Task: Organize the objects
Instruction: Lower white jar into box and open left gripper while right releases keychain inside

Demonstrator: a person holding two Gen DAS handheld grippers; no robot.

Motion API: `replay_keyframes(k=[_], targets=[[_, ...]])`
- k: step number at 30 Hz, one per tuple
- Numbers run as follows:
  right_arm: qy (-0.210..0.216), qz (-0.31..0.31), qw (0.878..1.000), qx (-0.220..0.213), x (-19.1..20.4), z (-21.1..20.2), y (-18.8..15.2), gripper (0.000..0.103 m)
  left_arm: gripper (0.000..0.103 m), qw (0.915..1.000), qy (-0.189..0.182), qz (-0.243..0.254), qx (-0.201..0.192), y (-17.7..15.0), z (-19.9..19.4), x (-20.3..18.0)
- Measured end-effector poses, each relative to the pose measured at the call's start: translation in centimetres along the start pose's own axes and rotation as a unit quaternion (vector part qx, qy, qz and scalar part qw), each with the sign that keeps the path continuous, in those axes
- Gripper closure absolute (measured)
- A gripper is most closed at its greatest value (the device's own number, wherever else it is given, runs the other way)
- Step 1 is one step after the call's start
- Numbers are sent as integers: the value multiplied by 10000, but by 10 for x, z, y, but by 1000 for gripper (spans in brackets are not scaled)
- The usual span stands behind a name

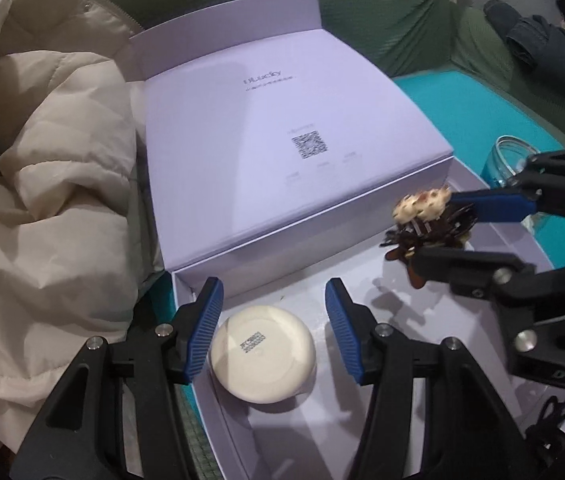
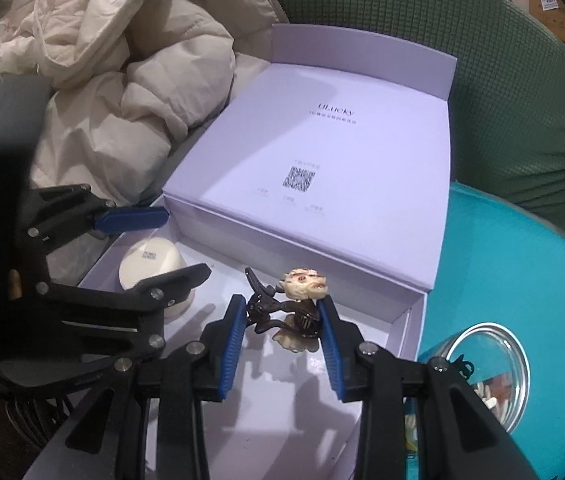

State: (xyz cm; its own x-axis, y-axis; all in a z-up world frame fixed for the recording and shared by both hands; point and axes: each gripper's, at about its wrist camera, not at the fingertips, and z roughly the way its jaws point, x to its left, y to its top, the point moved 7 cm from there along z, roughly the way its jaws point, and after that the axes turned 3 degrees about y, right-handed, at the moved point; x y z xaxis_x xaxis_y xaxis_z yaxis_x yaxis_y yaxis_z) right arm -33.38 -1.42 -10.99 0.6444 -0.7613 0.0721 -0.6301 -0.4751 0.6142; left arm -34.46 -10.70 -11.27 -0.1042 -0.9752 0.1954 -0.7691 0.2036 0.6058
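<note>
Right wrist view has the action: the right gripper (image 2: 282, 320) is clamped on a dark brown hair claw clip (image 2: 282, 312) topped with a cream flower ornament (image 2: 306, 282), both blue pads pressed against the clip's sides, carrying it just above the floor of the open lilac gift box (image 2: 414, 320). It looks like the clip is being brought in to be set down here, in the bare stretch of tray at 3 o'clock from the round cream container (image 2: 154, 264), which already lies in the tray's corner at about 10 o'clock from the clip. From the left wrist view, the left gripper (image 1: 274, 328) is spread wide with that cream container (image 1: 262, 360) between its fingers; the left pad sits right at its side and the right pad stands clear, so it grips nothing, which reads as a finished drop-off or a pause while the other hand works. The box lid (image 1: 266, 152) is folded back flat at 12 o'clock, resting toward the cream puffer jacket (image 1: 42, 184) and the green sofa (image 1: 362, 8), which keeps the tray open for both hands. A glass jar (image 2: 490, 372) stands outside the box on the teal surface (image 2: 502, 260) at 4 o'clock; it holds some pale pieces I cannot identify, possibly more items to sort. My read is that loosening the grip low over the tray is the next call, since the clip's springy teeth could snag a pad
</note>
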Motion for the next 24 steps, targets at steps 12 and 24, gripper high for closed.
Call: replay_keyframes(k=[12, 24], targets=[[-158, 25, 9998, 130, -5, 11, -2, 67, 49, 9997, 152, -127, 170, -11, 1, 6], [-470, 92, 9988, -88, -13, -10, -1, 42, 17, 9985, 531, 69, -147, -5, -12, -4]])
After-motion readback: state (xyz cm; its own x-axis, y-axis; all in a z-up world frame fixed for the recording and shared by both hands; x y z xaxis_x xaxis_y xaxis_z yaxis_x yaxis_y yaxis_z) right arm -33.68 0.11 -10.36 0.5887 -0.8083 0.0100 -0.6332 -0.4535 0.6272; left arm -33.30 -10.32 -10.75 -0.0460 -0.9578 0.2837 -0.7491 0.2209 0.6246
